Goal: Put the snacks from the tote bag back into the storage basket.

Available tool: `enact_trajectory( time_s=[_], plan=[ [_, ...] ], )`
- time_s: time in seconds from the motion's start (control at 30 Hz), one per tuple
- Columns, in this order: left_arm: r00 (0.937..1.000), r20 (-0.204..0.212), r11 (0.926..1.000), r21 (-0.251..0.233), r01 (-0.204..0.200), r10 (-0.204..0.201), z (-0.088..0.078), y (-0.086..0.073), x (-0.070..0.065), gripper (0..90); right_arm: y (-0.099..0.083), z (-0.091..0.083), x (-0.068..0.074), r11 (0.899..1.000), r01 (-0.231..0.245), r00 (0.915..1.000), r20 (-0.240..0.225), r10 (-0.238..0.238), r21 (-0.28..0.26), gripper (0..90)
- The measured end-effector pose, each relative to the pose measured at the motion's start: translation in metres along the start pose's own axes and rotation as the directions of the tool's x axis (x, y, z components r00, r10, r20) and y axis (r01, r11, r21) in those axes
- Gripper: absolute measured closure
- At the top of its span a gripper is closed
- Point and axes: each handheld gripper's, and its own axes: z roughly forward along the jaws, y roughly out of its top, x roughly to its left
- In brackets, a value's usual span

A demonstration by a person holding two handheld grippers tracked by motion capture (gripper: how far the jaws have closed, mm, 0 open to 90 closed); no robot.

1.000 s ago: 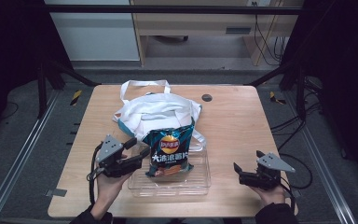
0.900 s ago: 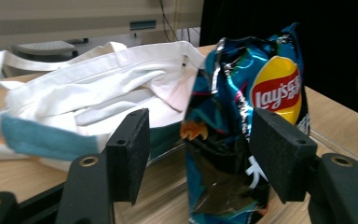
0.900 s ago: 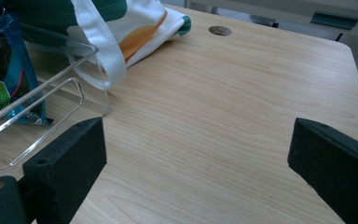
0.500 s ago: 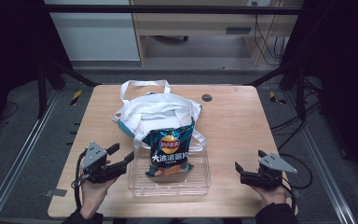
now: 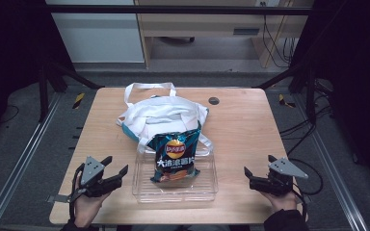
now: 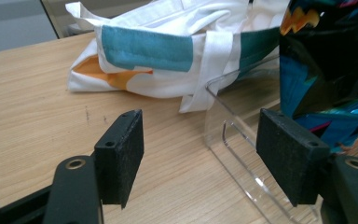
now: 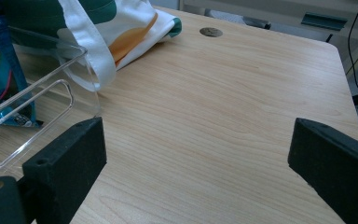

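A dark teal chip bag (image 5: 175,156) leans upright in a clear plastic tray (image 5: 173,191) at the table's front middle. Behind it lies a white tote bag (image 5: 161,113) with teal and orange patches. My left gripper (image 5: 115,164) rests low on the table to the left of the tray, apart from it. Its jaws have just been opening and stand open with nothing between them. The left gripper view looks past them at the tray's corner (image 6: 233,135) and the chip bag (image 6: 326,60). My right gripper (image 5: 259,165) stands open over bare wood to the right of the tray.
The wooden table (image 5: 250,130) has a small round hole (image 5: 214,100) at the back. The tote's strap (image 7: 86,51) hangs over the tray's wall (image 7: 42,107). Bare wood lies on both sides of the tray. Dark floor, metal rails and cables surround the table.
My left gripper has drawn back from the chip bag's left edge, toward the left and the table's front, and sunk lower. The chip bag stays in the tray. The right gripper has kept still.
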Motion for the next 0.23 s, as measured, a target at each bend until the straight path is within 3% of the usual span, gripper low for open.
enact_trajectory(
  time_s=[0.13,0.23],
  plan=[
    [1.0,-0.006,0.9996,0.026,-0.008,0.008,0.0049,-0.0031,0.0038,31.8,-0.0002,0.0008,0.0002,1.0,0.005,1.0,0.002,-0.005,0.004,4.6],
    [0.9999,-0.012,0.9992,0.039,0.009,-0.009,0.0078,-0.0044,0.0088,32.4,-0.0003,0.0017,0.0,1.0,0.008,1.0,0.001,-0.008,0.005,4.5]
  ],
)
